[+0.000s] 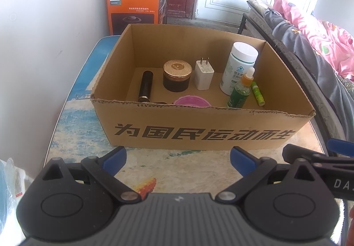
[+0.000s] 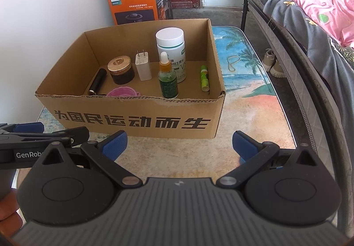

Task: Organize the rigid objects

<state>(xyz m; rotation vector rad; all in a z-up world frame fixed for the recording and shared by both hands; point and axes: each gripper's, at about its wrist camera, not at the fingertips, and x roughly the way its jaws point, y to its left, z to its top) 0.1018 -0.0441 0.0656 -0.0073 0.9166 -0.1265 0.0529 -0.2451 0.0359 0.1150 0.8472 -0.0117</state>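
progress: seemingly near done, all seen items in box (image 2: 132, 113) at 12 o'clock on counter (image 2: 254, 117) | inside: bottle (image 2: 171, 53), dropper (image 2: 167, 77), charger (image 2: 143, 66), jar (image 2: 120, 68) | left gripper (image 1: 178, 160) fingers spread, empty | right gripper (image 2: 179, 146) fingers spread, empty | left: rubber band (image 2: 233, 63) at 1 o'clock, maybe

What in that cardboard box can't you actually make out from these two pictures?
- Pink round item: lower part hidden behind the box's near wall, both views.
- Small dark thing beside it: only a sliver above the wall.
- White bottle label: partly covered by the dropper bottle, right view.
- Green tube print: too small.
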